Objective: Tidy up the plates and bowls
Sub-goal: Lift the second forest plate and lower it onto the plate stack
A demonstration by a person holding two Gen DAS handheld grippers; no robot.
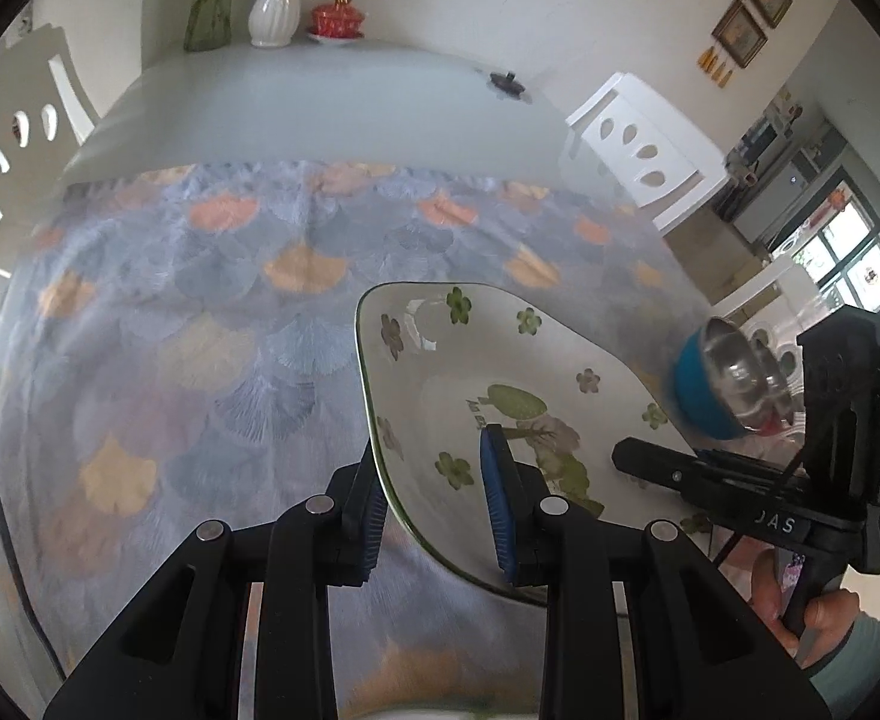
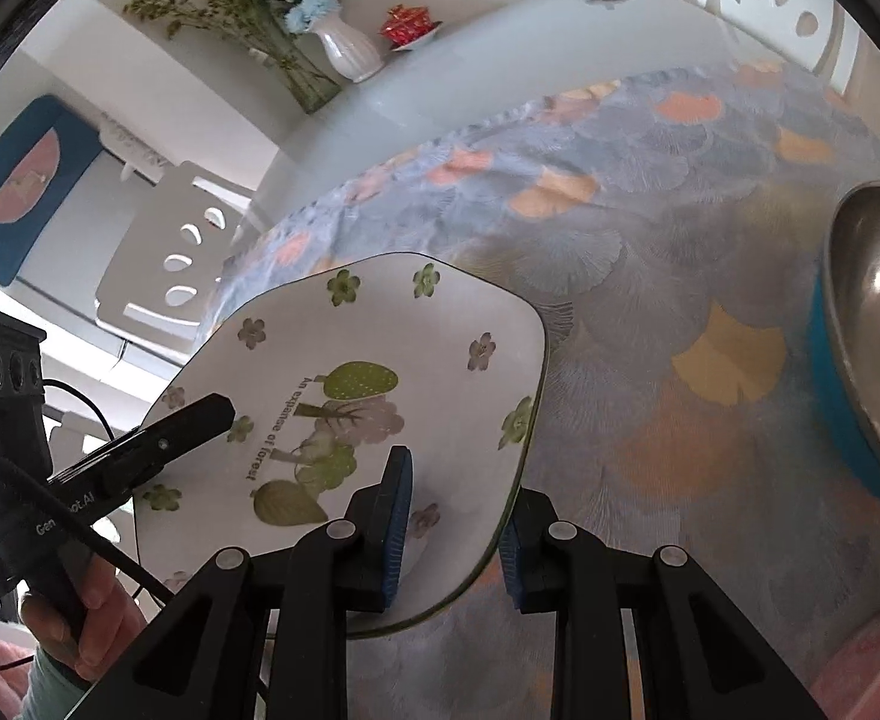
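While held at both edges: white squarish ceramic plate printed with green trees and flowers (image 2: 374,396), tilted above the desk (image 1: 296,102) with its blue fan-patterned cloth (image 1: 188,324).
Left gripper (image 1: 437,501): clamped on one rim, one pad above, one beneath.
Right gripper (image 2: 454,531): clamped on the opposite rim.
Handling: stiff, glazed, likely slippery and breakable; fairly heavy for a rim pinch.
Best hold: well in over the rim, both sides level.
Nearby: blue steel-lined bowl (image 2: 865,354), apart from the plate.

Glossy glazed plate (image 2: 380,360), shiny metal-lined bowl (image 2: 877,324) (blue outside), matt patterned tablecloth (image 1: 200,330).
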